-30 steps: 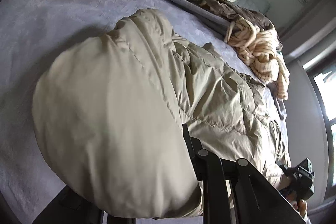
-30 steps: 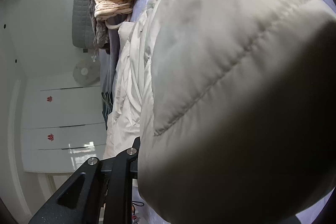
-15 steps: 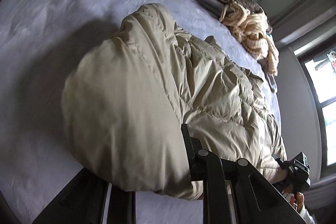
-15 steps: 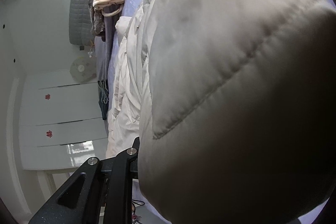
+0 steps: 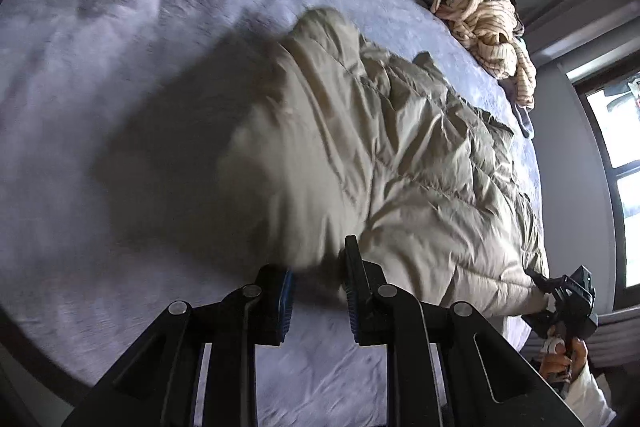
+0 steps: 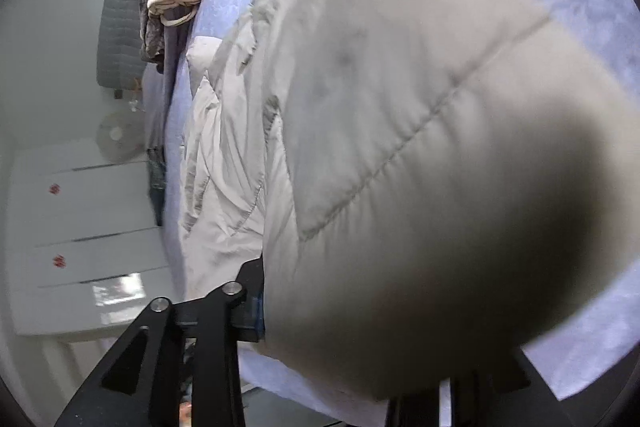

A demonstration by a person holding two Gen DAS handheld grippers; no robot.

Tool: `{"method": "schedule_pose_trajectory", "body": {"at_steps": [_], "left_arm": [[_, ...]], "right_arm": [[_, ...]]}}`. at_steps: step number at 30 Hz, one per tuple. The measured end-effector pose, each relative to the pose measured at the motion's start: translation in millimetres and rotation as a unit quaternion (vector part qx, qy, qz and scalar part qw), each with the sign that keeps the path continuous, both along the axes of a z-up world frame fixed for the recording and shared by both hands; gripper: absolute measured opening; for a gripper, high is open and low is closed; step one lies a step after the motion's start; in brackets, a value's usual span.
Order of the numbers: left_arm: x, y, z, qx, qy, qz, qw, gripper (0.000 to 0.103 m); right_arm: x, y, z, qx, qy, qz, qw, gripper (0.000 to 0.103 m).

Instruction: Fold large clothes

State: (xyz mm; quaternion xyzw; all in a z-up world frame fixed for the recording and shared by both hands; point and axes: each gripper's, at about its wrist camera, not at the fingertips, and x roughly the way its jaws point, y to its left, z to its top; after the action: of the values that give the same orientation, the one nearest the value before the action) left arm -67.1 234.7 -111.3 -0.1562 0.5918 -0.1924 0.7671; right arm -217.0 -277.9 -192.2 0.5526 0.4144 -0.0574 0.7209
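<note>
While the puffy beige quilted jacket sprawls crumpled across the lavender bedspread, its near end bulges thickly. The left gripper has 2 fingers slightly parted, with jacket cloth at the gap; whether it is still pinched I cannot tell. The right gripper has just been opening, jacket bulk between its fingers.

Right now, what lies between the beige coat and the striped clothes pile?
Only bare lavender bedspread; the coat and the striped pile lie apart. The left wrist view shows it.
</note>
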Motion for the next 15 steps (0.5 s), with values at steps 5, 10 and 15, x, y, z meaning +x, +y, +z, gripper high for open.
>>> {"method": "schedule_pose_trajectory", "body": {"at_steps": [5,10,15], "left_arm": [[1,16,30,0.034,-0.054,0.021,0.9977,0.022],[26,5,18,0.057,-0.056,0.016,0.9967,0.022],[30,-2,-30,0.102,-0.008,0.004,0.9947,0.022]], "right_arm": [[-28,-4,6,-0.041,0.022,-0.004,0.999,0.043],[-34,-1,10,-0.105,0.052,0.010,0.993,0.043],[-14,2,19,-0.173,0.070,0.042,0.982,0.042]]}}
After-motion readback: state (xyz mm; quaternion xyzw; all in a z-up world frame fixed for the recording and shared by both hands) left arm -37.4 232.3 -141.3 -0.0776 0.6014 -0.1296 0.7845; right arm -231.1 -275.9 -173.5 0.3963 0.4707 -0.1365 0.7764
